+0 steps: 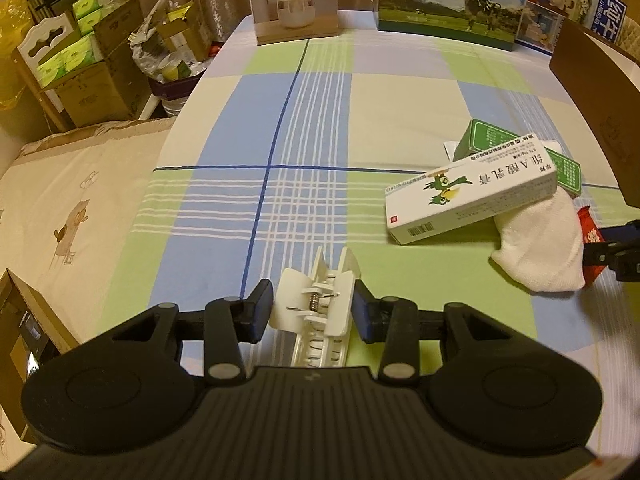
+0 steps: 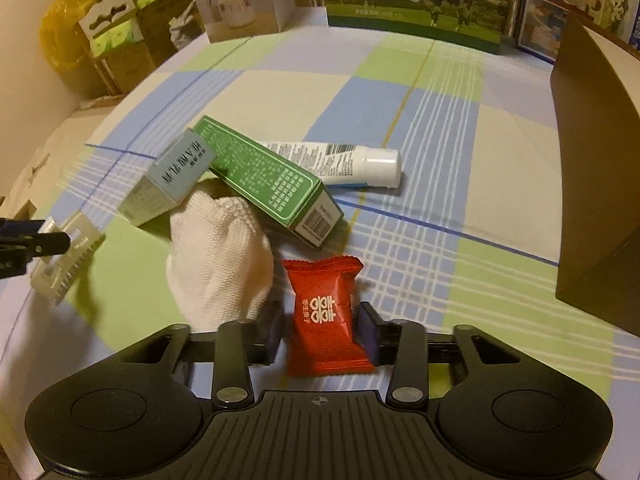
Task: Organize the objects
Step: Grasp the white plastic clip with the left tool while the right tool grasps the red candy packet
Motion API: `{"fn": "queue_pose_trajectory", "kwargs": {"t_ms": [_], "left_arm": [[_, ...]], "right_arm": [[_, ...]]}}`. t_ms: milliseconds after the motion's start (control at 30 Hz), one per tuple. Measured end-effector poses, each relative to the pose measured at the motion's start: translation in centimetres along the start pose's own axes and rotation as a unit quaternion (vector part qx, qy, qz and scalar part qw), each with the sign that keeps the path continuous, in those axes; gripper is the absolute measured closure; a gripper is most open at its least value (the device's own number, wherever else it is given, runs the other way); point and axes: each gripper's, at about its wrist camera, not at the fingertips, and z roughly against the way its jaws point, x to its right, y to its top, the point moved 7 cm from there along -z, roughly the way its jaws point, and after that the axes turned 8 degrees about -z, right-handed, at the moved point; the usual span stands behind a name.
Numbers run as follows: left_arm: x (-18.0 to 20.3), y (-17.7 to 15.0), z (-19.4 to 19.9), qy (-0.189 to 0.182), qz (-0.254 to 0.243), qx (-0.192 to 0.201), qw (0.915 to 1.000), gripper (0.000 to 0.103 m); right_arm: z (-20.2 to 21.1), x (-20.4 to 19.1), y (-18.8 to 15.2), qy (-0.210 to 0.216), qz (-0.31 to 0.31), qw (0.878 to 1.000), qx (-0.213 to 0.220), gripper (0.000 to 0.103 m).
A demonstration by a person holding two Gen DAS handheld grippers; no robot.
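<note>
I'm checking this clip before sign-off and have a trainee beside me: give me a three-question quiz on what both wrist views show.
1. True or false: the left tool has its pads on the white hair clip.
2. What lies between the right tool's pads? A) white sock B) red candy packet C) white tube
3. Fill in: the green box leans on the white ____.

Key:
1. True.
2. B, the red candy packet; the white sock lies beside it and the white tube lies behind the box.
3. Sock.
</note>
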Motion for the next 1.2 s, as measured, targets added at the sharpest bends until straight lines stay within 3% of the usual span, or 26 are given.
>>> {"fn": "queue_pose_trajectory", "kwargs": {"t_ms": [300, 633, 1200], "left_arm": [[0.3, 0.1, 0.0, 0.002, 0.004, -0.003, 1.0, 0.066], [0.8, 0.0, 0.3, 0.004, 0.002, -0.003, 1.0, 0.066], [1.7, -1.3, 4.2, -0.003, 0.011, 0.015, 0.9998, 0.067]], "right_arm": [[0.1, 0.2, -0.1, 0.001, 0.006, 1.0, 0.001, 0.078], [1.2, 0.9, -1.0, 0.013, -0.025, 1.0, -0.006, 0.08], [7.4, 5.0, -4.9, 0.015, -0.105, 0.994, 0.005, 0.08]]}}
